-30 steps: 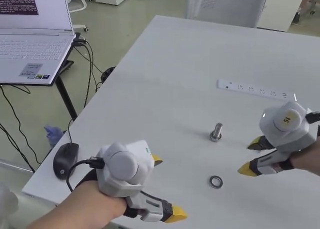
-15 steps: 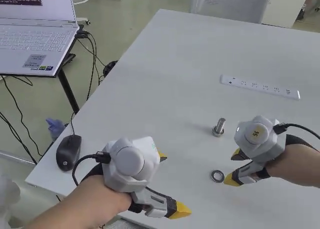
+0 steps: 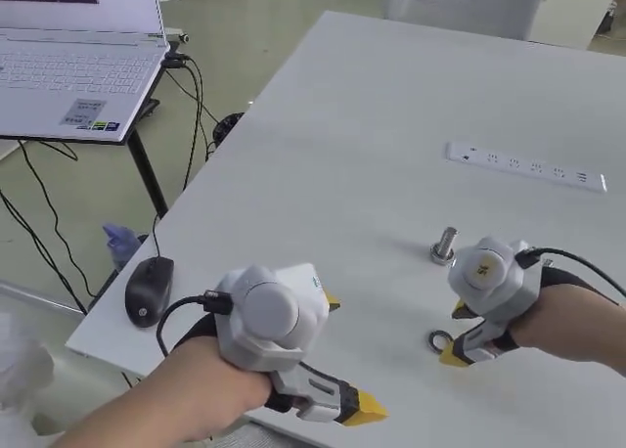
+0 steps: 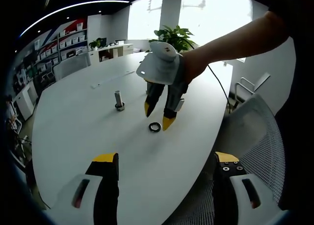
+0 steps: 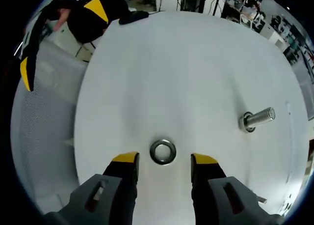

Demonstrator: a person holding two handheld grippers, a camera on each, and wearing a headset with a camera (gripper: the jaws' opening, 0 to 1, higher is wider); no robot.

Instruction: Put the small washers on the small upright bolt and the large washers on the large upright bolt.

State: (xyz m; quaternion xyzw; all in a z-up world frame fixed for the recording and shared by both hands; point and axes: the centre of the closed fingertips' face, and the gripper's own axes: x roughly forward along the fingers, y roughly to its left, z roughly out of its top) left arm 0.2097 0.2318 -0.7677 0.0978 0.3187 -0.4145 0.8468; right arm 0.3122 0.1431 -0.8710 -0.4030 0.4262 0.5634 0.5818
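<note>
– Silver washer point(image 5: 163, 151), where does it lie?
– It lies flat on the white table point(image 3: 372, 155), near the front edge. It is on no bolt. In the right gripper view it is between the two yellow tips, with a small gap on each side.
– So the right gripper point(image 3: 456, 335) does not hold it?
– No. Its claw is spread wider than the washer and leans down over it, with the tips close to the table.
– And the bolt point(image 3: 444, 246)?
– It stands upright on its head, a little farther back on the table, apart from the washer. I see one bolt and one washer.
– What about the left gripper point(image 3: 349, 353)?
– It is at the near edge of the table, well apart from the washer. Its claw is wide and holds nothing.
– What is around?
– A white power strip point(image 3: 528, 166) lies farther back on the table. A black mouse point(image 3: 149, 290) sits at the left corner, and a laptop point(image 3: 78, 57) stands on a side stand to the left.
</note>
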